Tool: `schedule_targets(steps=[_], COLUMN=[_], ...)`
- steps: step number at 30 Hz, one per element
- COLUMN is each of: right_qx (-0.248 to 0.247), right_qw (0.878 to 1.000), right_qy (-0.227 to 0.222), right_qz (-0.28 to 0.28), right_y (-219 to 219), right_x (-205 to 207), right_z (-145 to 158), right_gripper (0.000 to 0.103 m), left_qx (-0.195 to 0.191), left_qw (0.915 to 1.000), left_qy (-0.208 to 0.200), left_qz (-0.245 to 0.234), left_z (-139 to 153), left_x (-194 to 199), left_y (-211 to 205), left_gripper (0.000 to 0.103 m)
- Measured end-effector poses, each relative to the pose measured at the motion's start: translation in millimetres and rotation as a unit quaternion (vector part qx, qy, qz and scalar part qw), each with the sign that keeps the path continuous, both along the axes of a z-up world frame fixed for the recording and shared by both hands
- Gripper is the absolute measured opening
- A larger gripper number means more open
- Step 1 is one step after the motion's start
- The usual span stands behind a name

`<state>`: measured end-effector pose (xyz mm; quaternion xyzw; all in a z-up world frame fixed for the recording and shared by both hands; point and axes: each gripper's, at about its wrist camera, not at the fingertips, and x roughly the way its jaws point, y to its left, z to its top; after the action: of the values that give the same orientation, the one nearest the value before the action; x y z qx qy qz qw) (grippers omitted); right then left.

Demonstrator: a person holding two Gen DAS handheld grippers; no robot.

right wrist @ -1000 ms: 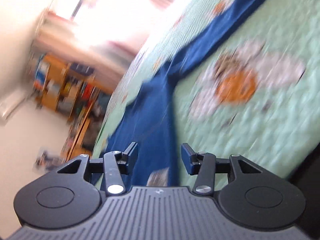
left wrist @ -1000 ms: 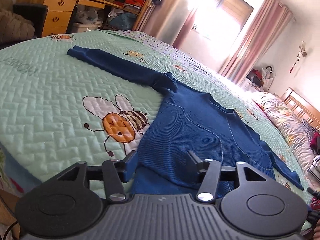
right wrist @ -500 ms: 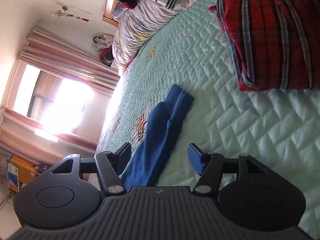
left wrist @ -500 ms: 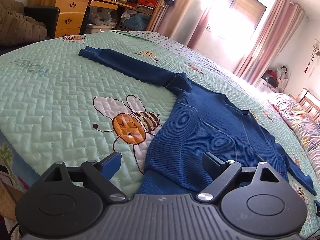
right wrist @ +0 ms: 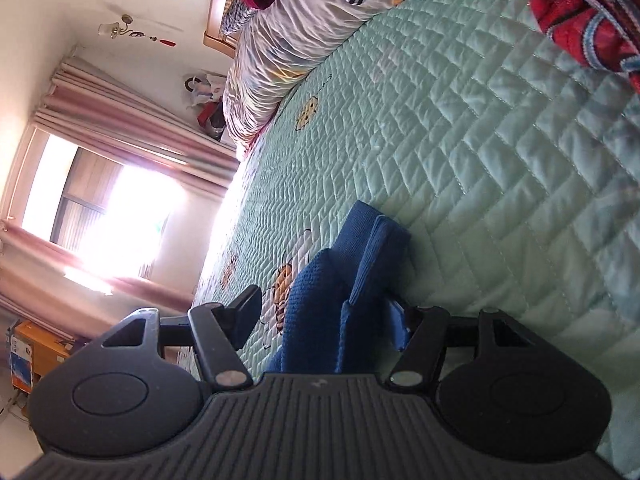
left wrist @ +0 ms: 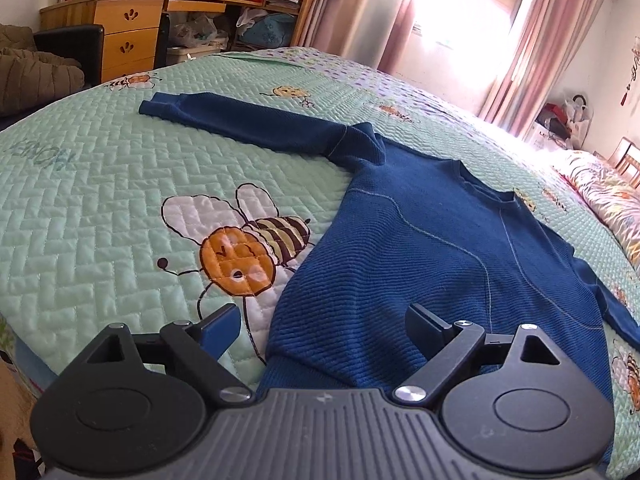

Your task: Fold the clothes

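The blue sweater is spread flat on the quilted bed so it can be folded. The left gripper is held wide apart over its hem. The right gripper, jaws just narrowing yet unclamped, is set around the sleeve cuff, ready for gripping.

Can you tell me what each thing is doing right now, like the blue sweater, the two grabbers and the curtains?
Blue ribbed knit sweater: spread flat, unfolded, on the mint quilted bedspread.
Left hand-held gripper: open over the sweater's hem, holding nothing.
Right hand-held gripper: jaws just closing around the sweater's sleeve cuff, not yet pinched.
Pink curtains: drawn apart.
Wooden desk drawers: shut.
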<state>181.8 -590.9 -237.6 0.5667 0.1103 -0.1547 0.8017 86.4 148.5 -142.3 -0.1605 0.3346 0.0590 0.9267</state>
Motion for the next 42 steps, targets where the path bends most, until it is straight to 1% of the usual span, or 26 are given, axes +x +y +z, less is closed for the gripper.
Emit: schedule_targets(steps=[1,3,4,8,11,13,18,21,23,26,28,31,34,37,40,42], right_qx=[-0.001,0.003,0.005,-0.010,-0.033,-0.055,-0.124,-0.169,-0.202,-0.252,-0.278,-0.284,-0.306,-0.325,-0.351,-0.376], right_qw=[1.000,1.000,1.000,1.000,0.999,0.998,0.992,0.985,0.979,0.965,0.955,0.946,0.930,0.914,0.896,0.882], right_qy=[0.000,0.001,0.001,-0.003,-0.003,0.001,0.001,-0.011,-0.020,-0.029,-0.035,-0.047,-0.054,-0.055,-0.046,-0.033], right_qz=[0.006,0.010,0.013,-0.002,-0.011,-0.014,-0.003,0.014,0.034,0.072,0.101,0.151,0.195,0.235,0.267,0.284], right_y=[1,1,2,4,2,3,17,38,58,101,136,195,261,329,399,445], right_x=[0,-1,-2,-9,-10,-9,-1,13,28,60,83,116,145,169,189,200], right_z=[-2,-8,-11,-6,7,20,64,96,119,148,163,173,178,174,163,151], right_gripper=[0.038,0.018,0.018,0.017,0.017,0.017,0.017,0.017,0.017,0.017,0.017,0.017,0.017,0.017,0.017,0.017], left_qx=[0.000,0.000,0.000,-0.002,-0.007,-0.011,-0.023,-0.035,-0.044,-0.055,-0.054,-0.046,-0.025,-0.013,-0.034,-0.048], left_qw=[1.0000,1.0000,1.0000,1.0000,0.9999,0.9998,0.9995,0.9990,0.9984,0.9975,0.9974,0.9973,0.9971,0.9956,0.9938,0.9924], left_qy=[0.002,0.005,0.005,0.005,0.003,0.002,-0.005,-0.011,-0.016,-0.028,-0.038,-0.053,-0.068,-0.087,-0.097,-0.102], left_qz=[0.000,0.001,0.002,0.004,0.011,0.014,0.019,0.026,0.031,0.034,0.030,0.022,0.021,0.032,0.043,0.048], left_z=[-1,-2,-3,-3,-4,-5,-8,-11,-15,-19,-22,-26,-29,-31,-34,-36], left_x=[1,2,2,1,-1,-2,-6,-10,-15,-22,-27,-33,-38,-43,-46,-47], left_y=[0,0,1,3,7,9,16,24,30,37,40,42,42,43,53,60], left_gripper=[0.090,0.090,0.090,0.090,0.090,0.090,0.090,0.090,0.090,0.090,0.090,0.090,0.090,0.090,0.090,0.090])
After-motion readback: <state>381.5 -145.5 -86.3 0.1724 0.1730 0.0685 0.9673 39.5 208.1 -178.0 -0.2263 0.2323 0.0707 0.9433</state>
